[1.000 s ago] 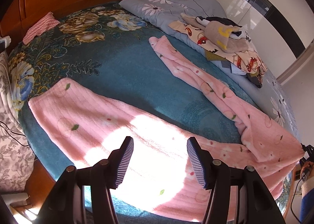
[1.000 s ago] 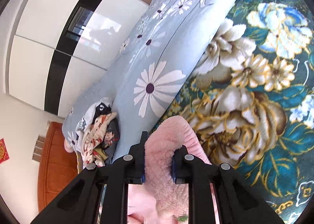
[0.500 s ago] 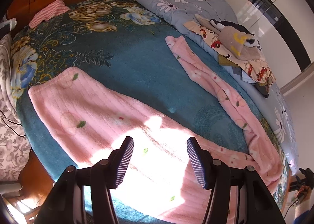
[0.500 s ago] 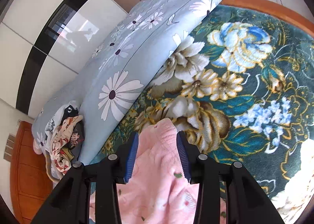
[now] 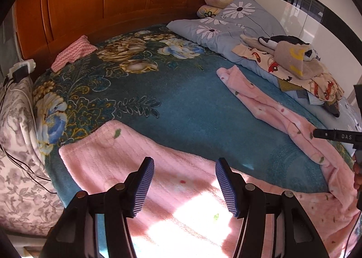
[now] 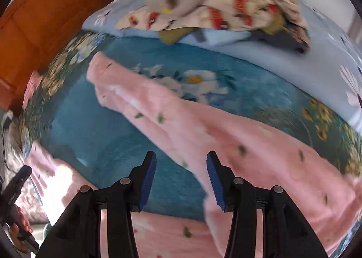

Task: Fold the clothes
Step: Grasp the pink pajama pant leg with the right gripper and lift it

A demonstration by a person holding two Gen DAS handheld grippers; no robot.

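The left gripper (image 5: 184, 184) is hanging about half open over the near part of the pink trousers (image 5: 140, 163), with nothing between its blue pads; it is pointing down at the fleece by the bed's near edge, probably lining up for a pinch there. The right gripper (image 6: 181, 178) is opening its jaws, and they are gripping nothing: the blue blanket (image 6: 108, 135) is showing in the gap, while the edge of one trouser leg (image 6: 203, 122) is lying close beside the right-hand pad, whether touching I cannot tell.

The trousers are lying spread in a wide V on the blanket. One leg is lying flat along the bed's near edge, its cuff reaching towards the bed's left side; the other is rumpled and running up towards the grey daisy quilt (image 5: 226, 22) at the bed's far right side. The legs are probably laid apart like this so that one can be folded over the other. A heap of other clothes (image 5: 294, 58) is waiting on the quilt, well apart from the trousers.
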